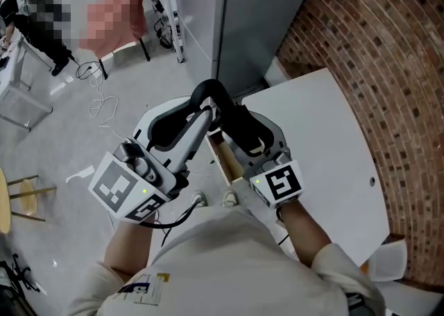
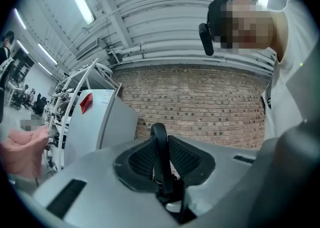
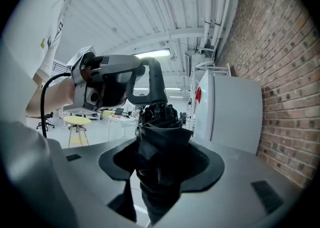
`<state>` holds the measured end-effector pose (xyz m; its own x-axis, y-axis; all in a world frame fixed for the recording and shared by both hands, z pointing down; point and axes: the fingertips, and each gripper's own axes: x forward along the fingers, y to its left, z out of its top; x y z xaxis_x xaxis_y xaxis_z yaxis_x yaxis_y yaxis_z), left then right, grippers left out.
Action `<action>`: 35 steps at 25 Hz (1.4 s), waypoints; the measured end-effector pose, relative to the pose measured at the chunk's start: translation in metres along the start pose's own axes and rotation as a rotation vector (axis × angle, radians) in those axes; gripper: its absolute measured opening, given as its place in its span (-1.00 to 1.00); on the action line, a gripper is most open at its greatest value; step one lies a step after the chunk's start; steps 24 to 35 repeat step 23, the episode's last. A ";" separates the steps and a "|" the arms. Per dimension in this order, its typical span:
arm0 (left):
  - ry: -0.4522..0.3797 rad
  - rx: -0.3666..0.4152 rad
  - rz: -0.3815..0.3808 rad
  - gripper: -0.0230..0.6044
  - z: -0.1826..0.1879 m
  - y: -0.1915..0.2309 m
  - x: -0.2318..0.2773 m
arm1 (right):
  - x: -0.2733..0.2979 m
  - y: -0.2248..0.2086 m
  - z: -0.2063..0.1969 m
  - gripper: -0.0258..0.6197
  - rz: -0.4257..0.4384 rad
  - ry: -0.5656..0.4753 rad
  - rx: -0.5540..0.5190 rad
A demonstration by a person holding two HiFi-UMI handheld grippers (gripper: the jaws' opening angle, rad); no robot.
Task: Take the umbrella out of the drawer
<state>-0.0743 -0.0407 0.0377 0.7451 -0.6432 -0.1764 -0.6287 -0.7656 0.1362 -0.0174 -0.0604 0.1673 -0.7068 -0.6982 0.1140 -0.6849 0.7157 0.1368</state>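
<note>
The umbrella (image 1: pixel 220 99) hangs between the 2 claws, over the open drawer (image 1: pixel 223 158) just below them. The left claw (image 1: pixel 203 112) is clamped on the hooked handle (image 2: pixel 159 142), which stands upright between its pads. The right claw (image 1: pixel 240 134) is closed round the folded canopy (image 3: pixel 159 137), and bunched fabric fills its jaws. To finish cleanly, hold both grips firm and move the 2 hands as one, so the shaft isn't bent. The far end is probably clear of the drawer, though the claws hide it.
</note>
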 end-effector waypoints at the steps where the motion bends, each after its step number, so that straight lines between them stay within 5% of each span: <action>1: 0.003 -0.001 0.002 -0.68 -0.001 0.000 0.000 | 0.000 0.001 -0.001 -0.19 0.001 0.002 0.003; 35: 0.018 0.014 -0.004 -0.68 0.003 -0.009 -0.006 | -0.006 0.008 0.002 -0.19 -0.002 0.006 0.006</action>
